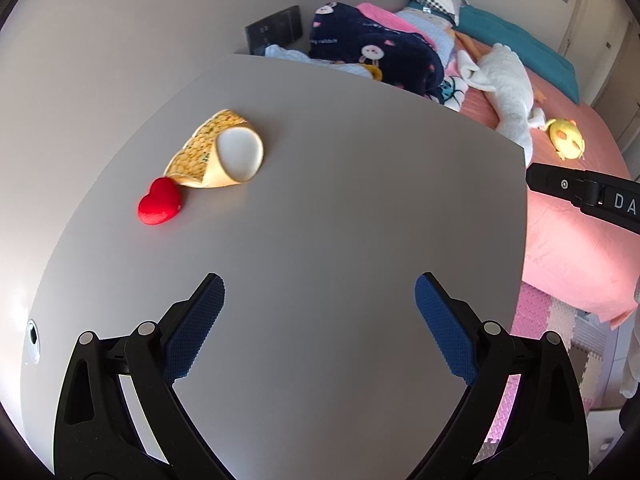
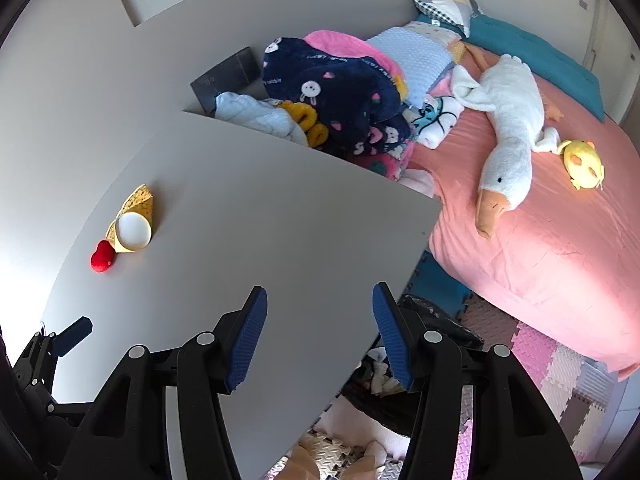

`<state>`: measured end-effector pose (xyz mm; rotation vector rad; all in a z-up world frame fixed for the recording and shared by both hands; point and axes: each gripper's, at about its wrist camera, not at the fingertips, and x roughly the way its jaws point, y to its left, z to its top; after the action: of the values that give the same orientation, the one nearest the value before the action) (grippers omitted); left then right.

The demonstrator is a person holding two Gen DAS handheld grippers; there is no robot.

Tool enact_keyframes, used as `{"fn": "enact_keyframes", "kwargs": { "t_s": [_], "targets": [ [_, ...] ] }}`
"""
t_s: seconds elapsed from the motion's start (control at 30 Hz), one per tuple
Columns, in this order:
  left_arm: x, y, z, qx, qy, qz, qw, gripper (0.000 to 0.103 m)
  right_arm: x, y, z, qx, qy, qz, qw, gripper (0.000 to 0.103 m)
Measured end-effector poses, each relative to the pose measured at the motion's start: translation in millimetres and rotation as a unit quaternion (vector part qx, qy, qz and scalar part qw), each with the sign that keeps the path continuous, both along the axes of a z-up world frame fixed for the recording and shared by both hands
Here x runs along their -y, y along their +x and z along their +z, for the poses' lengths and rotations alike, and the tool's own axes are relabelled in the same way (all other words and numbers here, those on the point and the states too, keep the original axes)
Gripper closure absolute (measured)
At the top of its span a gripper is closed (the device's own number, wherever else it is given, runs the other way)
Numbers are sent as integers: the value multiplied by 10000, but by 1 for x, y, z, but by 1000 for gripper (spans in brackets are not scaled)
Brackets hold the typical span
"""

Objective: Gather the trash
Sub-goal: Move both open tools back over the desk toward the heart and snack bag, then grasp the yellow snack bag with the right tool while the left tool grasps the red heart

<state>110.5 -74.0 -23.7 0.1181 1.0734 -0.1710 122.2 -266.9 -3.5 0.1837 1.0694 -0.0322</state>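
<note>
- Looking along the left hand-held gripper (image 1: 320, 292), its two blue pads are spread wide apart with nothing between them, hovering over bare counter (image 1: 340, 200).
- The trash here is a crumpled yellow patterned paper cup (image 1: 218, 150) lying on its side, ahead and to the left of this hand-held gripper, toward the far-left part of the counter. Its white open mouth faces back toward the camera and a little right; its long axis runs from that mouth away to the upper left.
- A red heart-shaped object (image 1: 160, 202) sits just beside the cup's near-left end, seemingly touching it.
- Part of the right hand-held gripper juts in at the right edge, off the counter, over the pink bed (image 1: 568, 240).
- From the right hand-held gripper (image 2: 320, 300), the jaws are likewise released and empty, poised over the counter's near-right edge.
- In this view the cup (image 2: 132, 220) lies far off to the left, well apart, with the heart (image 2: 102, 258) on its near side.
- Below the counter edge, a black-lined bin (image 2: 424, 312) holding white scraps shows beneath this hand-held gripper.
- Judging from both views, the left hand-held gripper is nearer the cup and would reach forward-left, closing across its squashed body rather than along its length.
</note>
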Motion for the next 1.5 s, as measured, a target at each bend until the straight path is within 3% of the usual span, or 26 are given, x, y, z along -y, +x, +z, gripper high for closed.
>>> {"fn": "enact_keyframes", "kwargs": {
  "t_s": [0.7,1.1,1.5],
  "targets": [
    [-139,8,-19,-174,-352,1141,9927,10,-118,44,-15,-191,275,805,9962,46],
    [-178,11,-29,-184,-567,1440,9878,10,-165,83,-25,-356,568,1053,9922,43],
    [-194,25,-35,-223,-688,1528,9856,10,-184,123,-50,-588,837,955,9902,43]
  ]
}}
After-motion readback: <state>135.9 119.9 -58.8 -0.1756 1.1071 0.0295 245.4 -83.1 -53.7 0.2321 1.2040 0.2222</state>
